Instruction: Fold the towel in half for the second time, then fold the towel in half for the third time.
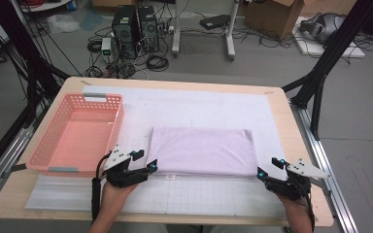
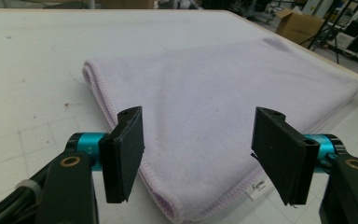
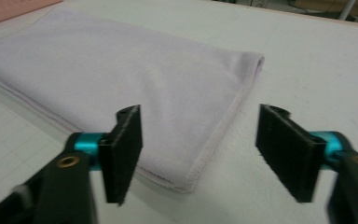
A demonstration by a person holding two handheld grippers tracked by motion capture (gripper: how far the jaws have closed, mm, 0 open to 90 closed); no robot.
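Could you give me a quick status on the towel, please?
Left tongs and right tongs open, at near corners. Towel folded flat, unheld. Basket alongside, clear.

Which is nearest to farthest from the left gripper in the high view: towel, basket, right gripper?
From the left gripper:
1. Towel, its near left corner right at the jaw tips, folded flat mid-table.
2. Basket, empty, just to the left; its near rim sits beside the gripper body.
3. Right gripper, open, across the table at the towel's near right corner.
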